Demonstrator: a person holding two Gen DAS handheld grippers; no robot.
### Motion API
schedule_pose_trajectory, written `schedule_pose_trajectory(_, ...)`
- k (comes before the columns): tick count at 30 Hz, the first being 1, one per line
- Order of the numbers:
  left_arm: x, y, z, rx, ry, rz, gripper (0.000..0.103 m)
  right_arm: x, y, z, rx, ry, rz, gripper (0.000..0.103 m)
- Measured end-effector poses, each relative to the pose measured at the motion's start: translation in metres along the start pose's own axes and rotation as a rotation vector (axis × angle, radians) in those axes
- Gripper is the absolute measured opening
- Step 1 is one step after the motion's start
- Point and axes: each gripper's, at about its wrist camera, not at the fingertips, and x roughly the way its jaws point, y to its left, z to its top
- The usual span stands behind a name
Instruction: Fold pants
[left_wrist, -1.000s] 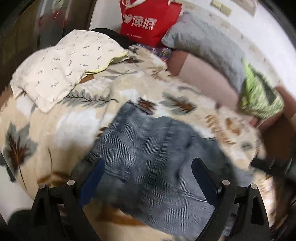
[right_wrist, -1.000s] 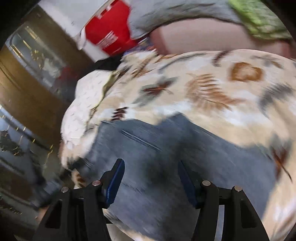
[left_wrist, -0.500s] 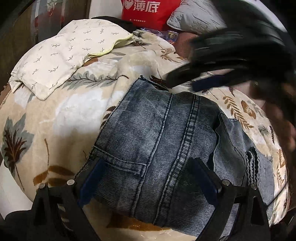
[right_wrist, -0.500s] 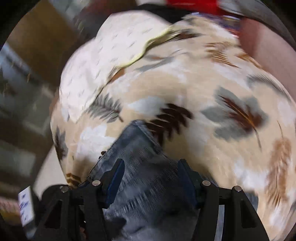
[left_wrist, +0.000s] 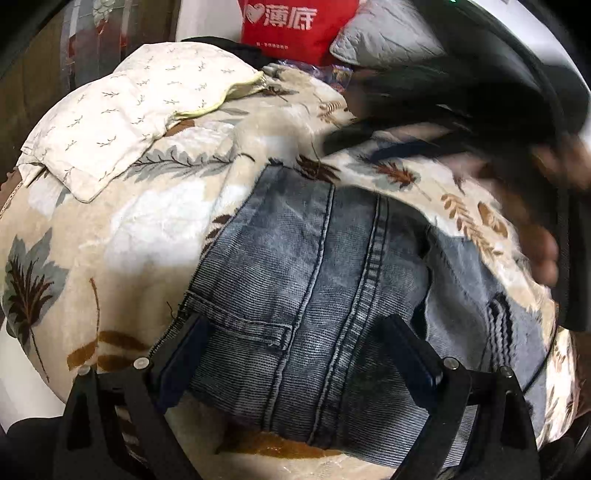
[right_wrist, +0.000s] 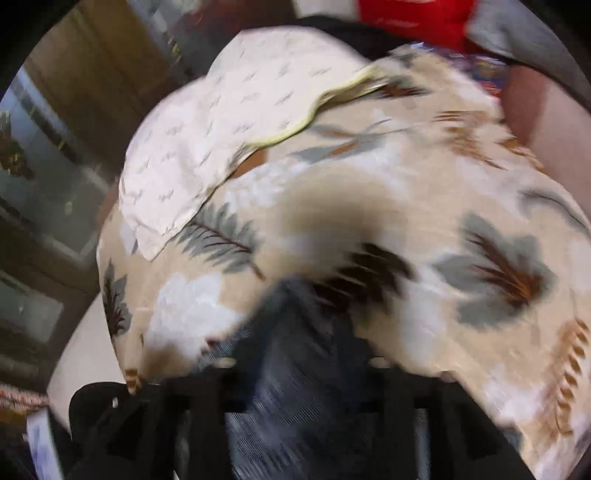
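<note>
Right claw (left_wrist: 406, 147) swung to jeans' (left_wrist: 314, 277) far corner, jaws closing.

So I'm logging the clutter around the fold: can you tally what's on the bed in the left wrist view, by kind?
Jeans: 1
Leaf-print blanket: 1
Cream twig-print pillowcase: 1
Red bag with white lettering: 1
Grey quilted pillow: 1
Total: 5

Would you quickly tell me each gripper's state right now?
Left gripper: open above the jeans.
Right gripper: just closing, jeans between its jaws; grip cannot be told.
</note>
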Motion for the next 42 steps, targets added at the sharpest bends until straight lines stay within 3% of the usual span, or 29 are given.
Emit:
schedule_pose_trajectory(1,-0.006,0.001,0.001,-0.016,-0.021,-0.009,0.095,-0.017,-0.021,-0.008,0.046,-0.024,-0.029,0.070)
schedule_pose_trajectory(4,-0.032,-0.005,0.005,-0.001,-0.163,-0.019,0.095,-0.053,-0.088,-0.040,0.157,-0.023,-0.120,0.071)
schedule_pose_trajectory(6,-0.040,-0.015,0.006,0.031,-0.214,-0.047,0.095,-0.064,-0.139,-0.069,0.279,0.006,-0.172,0.071)
schedule_pose_trajectory(10,-0.019,-0.032,0.002,0.086,-0.117,-0.089,0.095,-0.061,-0.183,-0.103,0.419,0.020,-0.100,0.067)
schedule_pose_trajectory(13,0.006,-0.027,-0.002,0.072,0.000,-0.021,0.095,-0.040,-0.174,-0.101,0.369,0.054,-0.051,0.061)
schedule_pose_trajectory(15,0.011,-0.023,-0.002,0.060,0.012,-0.020,0.095,-0.020,-0.173,-0.099,0.341,0.110,-0.088,0.032)
schedule_pose_trajectory(17,0.011,-0.026,-0.004,0.080,0.010,-0.012,0.095,-0.011,-0.167,-0.098,0.314,0.127,-0.133,0.024)
schedule_pose_trajectory(22,0.011,-0.032,-0.007,0.105,0.005,0.015,0.095,-0.028,-0.172,-0.092,0.339,0.048,-0.172,0.024)
schedule_pose_trajectory(26,0.013,-0.029,-0.006,0.105,0.005,0.011,0.095,-0.057,-0.185,-0.109,0.393,0.015,-0.194,0.026)
schedule_pose_trajectory(29,0.012,-0.029,-0.005,0.101,0.006,0.009,0.095,-0.080,-0.189,-0.128,0.427,-0.007,-0.140,0.026)
schedule_pose_trajectory(30,0.012,-0.029,-0.005,0.101,0.006,0.011,0.095,-0.080,-0.187,-0.137,0.436,0.005,-0.079,0.026)
schedule_pose_trajectory(32,0.012,-0.030,-0.006,0.102,0.004,0.014,0.095,-0.067,-0.181,-0.145,0.422,0.049,-0.037,0.026)
schedule_pose_trajectory(34,0.012,-0.031,-0.006,0.108,0.000,0.018,0.095,-0.047,-0.190,-0.154,0.442,0.117,-0.098,0.026)
schedule_pose_trajectory(36,0.011,-0.031,-0.008,0.115,-0.006,0.022,0.095,-0.054,-0.199,-0.157,0.531,0.041,-0.106,0.026)
schedule_pose_trajectory(37,0.011,-0.032,-0.008,0.117,-0.009,0.025,0.095,-0.067,-0.196,-0.157,0.559,-0.005,-0.156,0.026)
schedule_pose_trajectory(42,0.009,-0.032,-0.009,0.114,-0.013,0.037,0.095,-0.111,-0.157,-0.166,0.455,-0.117,-0.179,0.029)
